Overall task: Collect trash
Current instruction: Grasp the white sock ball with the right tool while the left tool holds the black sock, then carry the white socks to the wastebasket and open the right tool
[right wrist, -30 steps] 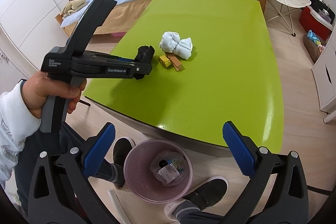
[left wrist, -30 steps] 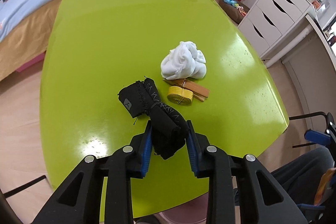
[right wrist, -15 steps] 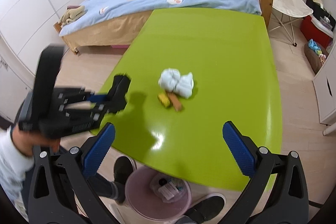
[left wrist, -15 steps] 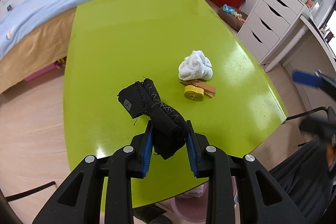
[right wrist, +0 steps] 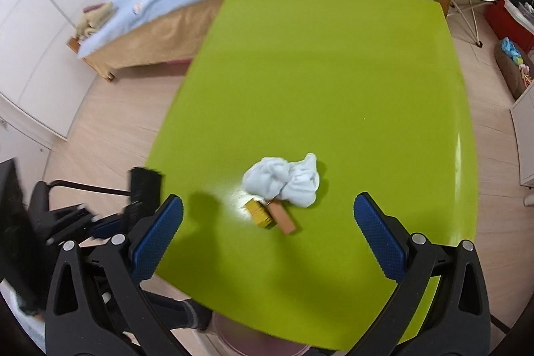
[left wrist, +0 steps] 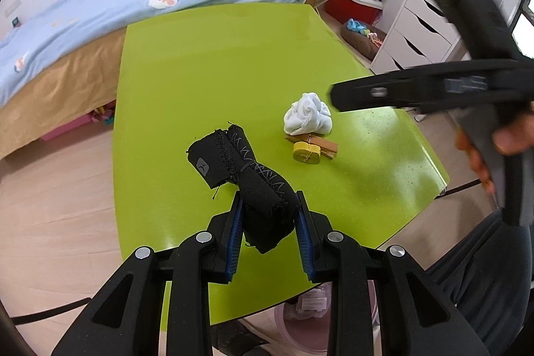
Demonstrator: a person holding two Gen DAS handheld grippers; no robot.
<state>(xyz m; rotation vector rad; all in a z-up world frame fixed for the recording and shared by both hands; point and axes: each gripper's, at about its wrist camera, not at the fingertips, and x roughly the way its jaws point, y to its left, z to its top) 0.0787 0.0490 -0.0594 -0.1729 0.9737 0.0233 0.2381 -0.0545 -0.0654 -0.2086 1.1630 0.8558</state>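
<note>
Left wrist view: left gripper [left wrist: 268, 227] fingers clamp only one end of rolled black fabric band [left wrist: 245, 175] above the lime-green surface [left wrist: 213, 82], may slip; right gripper [right wrist: 267, 234] wide open, empty.

Both views are brightly and evenly lit by daylight, and strong barrel distortion with dark vignetted corners is seen at the edges. A white glare patch is thrown on the glossy green table [right wrist: 333, 82] beside the yellow block [right wrist: 258, 213], with soft shadows cast toward the near edge. Motion blur is shown on the right gripper [left wrist: 337, 95] in the left view and across the right view.
</note>
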